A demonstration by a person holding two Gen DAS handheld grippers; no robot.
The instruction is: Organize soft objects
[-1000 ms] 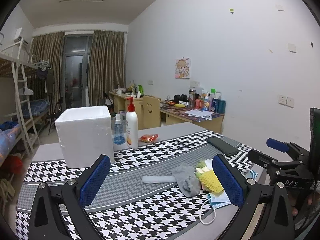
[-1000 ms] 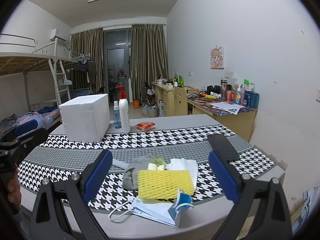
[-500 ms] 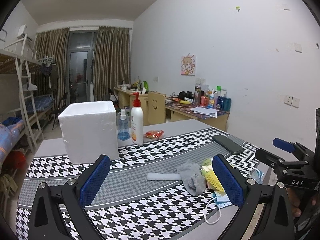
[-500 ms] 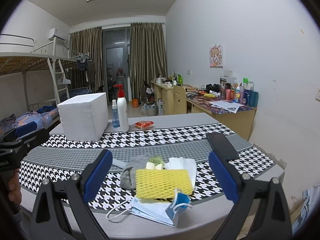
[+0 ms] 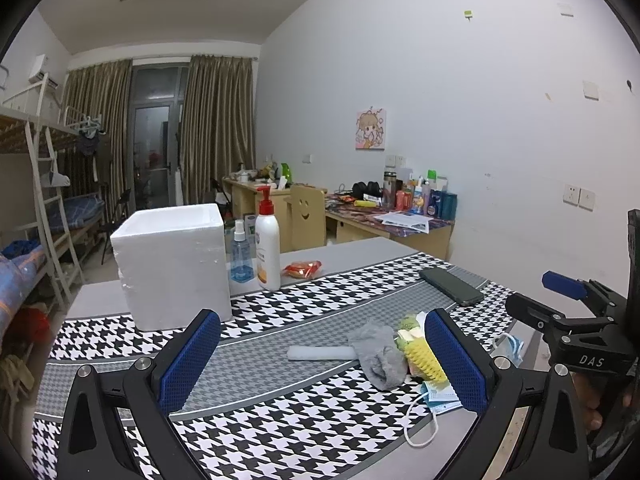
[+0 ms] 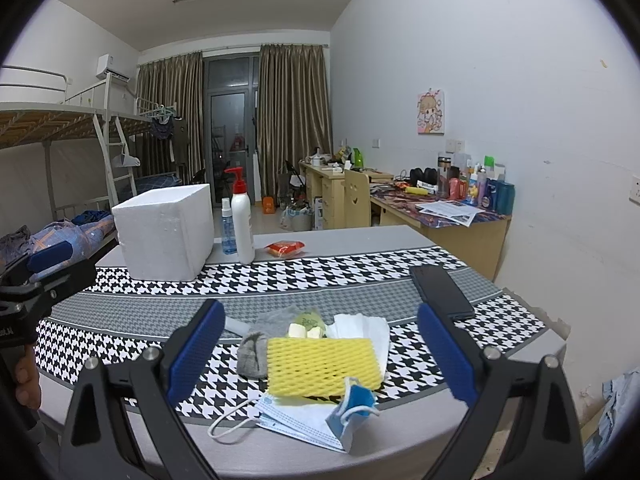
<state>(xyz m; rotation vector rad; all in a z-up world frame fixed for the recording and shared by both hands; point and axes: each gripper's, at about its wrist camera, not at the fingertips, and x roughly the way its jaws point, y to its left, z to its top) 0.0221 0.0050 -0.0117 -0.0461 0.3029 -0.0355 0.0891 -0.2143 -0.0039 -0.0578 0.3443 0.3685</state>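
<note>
Left gripper (image 5: 320,356) hovers with jaws spread wide and empty above the houndstooth table (image 5: 280,432); a grey sock (image 5: 378,354) lies ahead, touching the yellow foam net (image 5: 424,360). Right gripper (image 6: 320,354), likewise wide apart and empty, frames the net, which overlaps a blue face mask (image 6: 312,420).

You are looking at a table (image 6: 360,236) wearing a houndstooth cloth (image 6: 320,276). Sitting far left are a foam box (image 6: 166,232), spray bottle (image 6: 227,232), pump bottle (image 6: 243,224) and red packet (image 6: 286,249). Lying near you are a sock (image 6: 256,350), yellow foam net (image 6: 322,364) and mask (image 6: 312,420); a phone (image 6: 440,292) is resting right.
</note>
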